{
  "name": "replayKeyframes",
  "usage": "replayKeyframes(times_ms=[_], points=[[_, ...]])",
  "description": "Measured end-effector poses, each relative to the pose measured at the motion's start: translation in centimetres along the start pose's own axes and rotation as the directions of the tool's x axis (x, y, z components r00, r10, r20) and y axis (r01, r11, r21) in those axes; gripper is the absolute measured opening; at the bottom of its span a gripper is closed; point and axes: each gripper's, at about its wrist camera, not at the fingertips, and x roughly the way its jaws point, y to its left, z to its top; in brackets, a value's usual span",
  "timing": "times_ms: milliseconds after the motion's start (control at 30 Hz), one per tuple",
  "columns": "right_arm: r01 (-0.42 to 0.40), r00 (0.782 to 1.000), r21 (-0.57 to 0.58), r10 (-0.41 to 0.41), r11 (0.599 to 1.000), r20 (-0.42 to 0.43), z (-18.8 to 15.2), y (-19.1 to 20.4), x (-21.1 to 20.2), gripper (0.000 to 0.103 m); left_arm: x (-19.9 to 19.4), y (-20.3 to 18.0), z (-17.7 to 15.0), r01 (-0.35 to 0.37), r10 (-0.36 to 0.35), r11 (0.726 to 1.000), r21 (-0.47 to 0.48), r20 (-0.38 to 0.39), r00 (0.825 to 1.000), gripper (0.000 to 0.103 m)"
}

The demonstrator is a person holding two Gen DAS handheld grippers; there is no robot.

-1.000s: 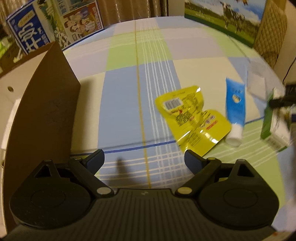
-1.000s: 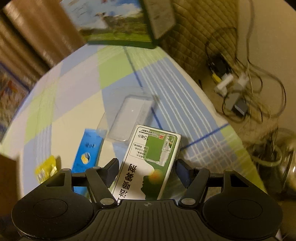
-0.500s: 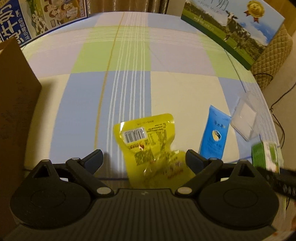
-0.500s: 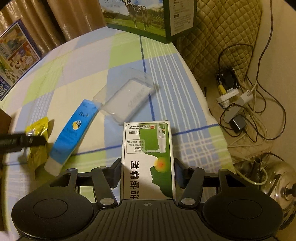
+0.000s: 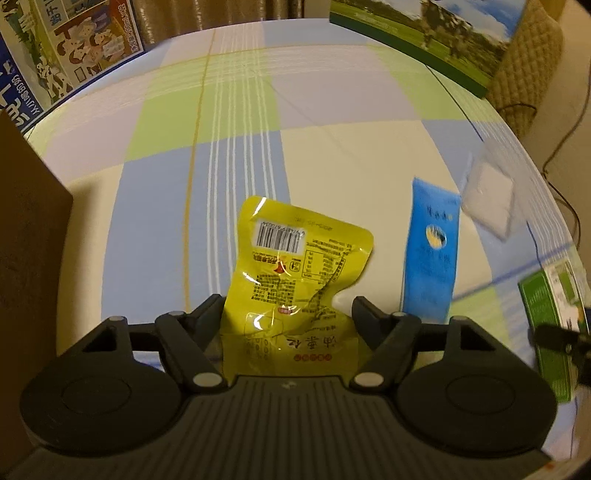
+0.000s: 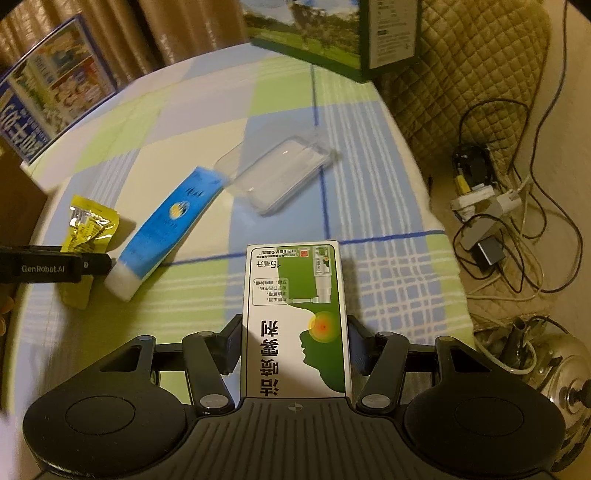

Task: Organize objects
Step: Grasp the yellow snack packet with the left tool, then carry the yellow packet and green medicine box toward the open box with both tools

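Observation:
A yellow snack pouch (image 5: 295,273) lies on the checked tablecloth between the fingers of my left gripper (image 5: 288,314). The left finger touches its edge; the right finger stands a little off it, so the gripper is still open around it. The pouch also shows in the right wrist view (image 6: 88,225). My right gripper (image 6: 295,339) is shut on a green and white medicine box (image 6: 295,317), held above the table's right edge. The box also shows in the left wrist view (image 5: 554,325).
A blue tube (image 6: 166,225) and a clear plastic case (image 6: 277,177) lie between the two grippers. A brown cardboard box (image 5: 29,236) stands at the left. Printed milk cartons (image 6: 317,33) stand at the back. Cables and a kettle (image 6: 554,369) are off the table's right edge.
My left gripper has moved forward over the yellow pouch and its fingers have narrowed around it. My right gripper keeps hold of the medicine box and has shifted slightly.

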Motion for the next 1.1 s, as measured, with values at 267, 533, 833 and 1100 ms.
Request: replayKeyframes(times_ms=[267,533,833,1100], points=[[-0.062,0.998,-0.099,0.058,0.993,-0.034,-2.7,2.5,-0.9,0.054,-2.6,2.3,-4.9,-0.012,0.010,0.999,-0.038,-0.044,0.999,0.070],[-0.166,0.984,-0.229,0.146,0.959,-0.104,-5.9,6.1,-1.9,0.053,-6.2,3.2,-11.3,-0.015,0.010,0.998,-0.058,-0.083,0.996,0.070],[-0.249,0.966,-0.368,0.201,0.896,-0.164,-9.6,10.6,-2.9,0.054,-9.4,4.2,-16.5,-0.030,0.016,0.993,-0.111,-0.123,0.992,0.070],[-0.207,0.976,-0.404,0.161,0.891,-0.145,-9.8,12.2,-2.8,0.054,-10.0,3.9,-18.4,-0.045,0.033,0.994,-0.099,-0.113,0.993,0.072]])
